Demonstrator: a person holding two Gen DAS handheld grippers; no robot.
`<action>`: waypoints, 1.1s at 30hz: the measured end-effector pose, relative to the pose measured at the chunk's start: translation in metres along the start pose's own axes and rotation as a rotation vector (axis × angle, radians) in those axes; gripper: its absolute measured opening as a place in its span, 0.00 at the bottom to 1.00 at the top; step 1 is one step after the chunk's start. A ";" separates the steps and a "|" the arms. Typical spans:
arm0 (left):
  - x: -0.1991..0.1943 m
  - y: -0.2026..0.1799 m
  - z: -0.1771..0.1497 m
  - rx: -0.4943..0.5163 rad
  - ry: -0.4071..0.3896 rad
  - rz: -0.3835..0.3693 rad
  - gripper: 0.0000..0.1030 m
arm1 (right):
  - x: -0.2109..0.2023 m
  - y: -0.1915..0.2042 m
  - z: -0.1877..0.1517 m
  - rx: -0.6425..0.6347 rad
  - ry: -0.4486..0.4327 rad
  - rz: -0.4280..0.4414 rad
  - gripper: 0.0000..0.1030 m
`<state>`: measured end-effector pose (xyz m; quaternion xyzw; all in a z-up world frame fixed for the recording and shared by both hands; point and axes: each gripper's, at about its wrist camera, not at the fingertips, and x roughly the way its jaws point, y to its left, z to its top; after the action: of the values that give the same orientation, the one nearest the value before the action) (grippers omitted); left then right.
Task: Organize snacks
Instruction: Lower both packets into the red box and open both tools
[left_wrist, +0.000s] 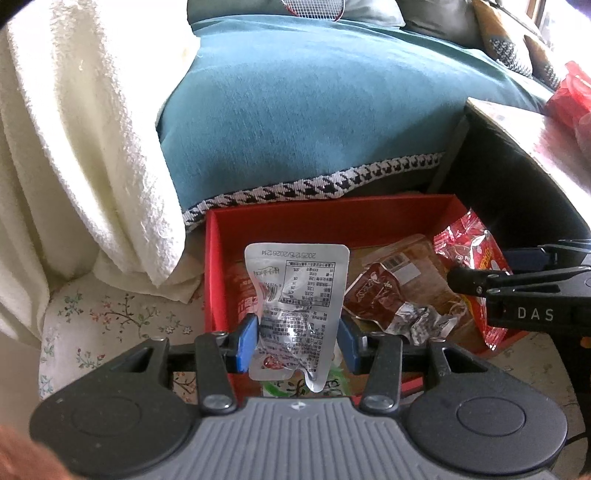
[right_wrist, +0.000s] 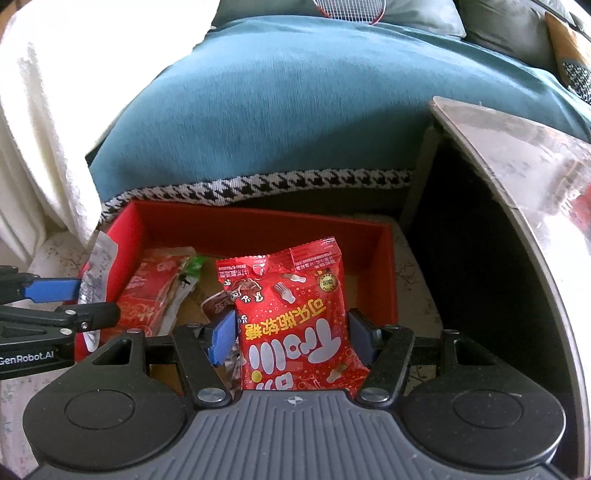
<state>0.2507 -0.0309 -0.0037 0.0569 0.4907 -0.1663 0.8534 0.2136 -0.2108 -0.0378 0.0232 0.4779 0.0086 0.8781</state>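
Note:
A red box (left_wrist: 321, 218) (right_wrist: 258, 225) stands on the floral surface before the sofa. My left gripper (left_wrist: 297, 341) is shut on a silver foil pouch (left_wrist: 295, 295), held upright over the box's near left part; that pouch (right_wrist: 94, 273) shows at the left edge of the right wrist view. My right gripper (right_wrist: 291, 338) is shut on a red candy bag (right_wrist: 295, 325) above the box's near side; the bag (left_wrist: 476, 266) also appears at the right of the left wrist view. Inside the box lie a dark red packet (left_wrist: 376, 295), a red wrapped snack (right_wrist: 151, 295) and other packets.
A sofa with a teal cover (left_wrist: 314, 110) rises behind the box. A white towel (left_wrist: 74, 147) hangs at the left. A table top (right_wrist: 517, 155) with a clear bag and red packaging (left_wrist: 572, 92) stands at the right. Floral cloth (left_wrist: 110, 325) lies under the box.

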 end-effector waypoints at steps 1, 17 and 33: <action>0.001 0.000 0.000 0.000 0.001 0.001 0.39 | 0.001 0.000 -0.001 -0.001 0.002 -0.002 0.68; 0.011 -0.003 0.000 0.007 0.019 0.032 0.39 | 0.012 0.003 -0.002 -0.005 0.025 -0.013 0.68; 0.018 -0.003 0.000 0.009 0.037 0.046 0.39 | 0.022 -0.001 -0.007 -0.005 0.043 -0.027 0.67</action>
<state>0.2582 -0.0382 -0.0188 0.0750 0.5040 -0.1476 0.8477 0.2193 -0.2105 -0.0604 0.0146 0.4970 -0.0015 0.8676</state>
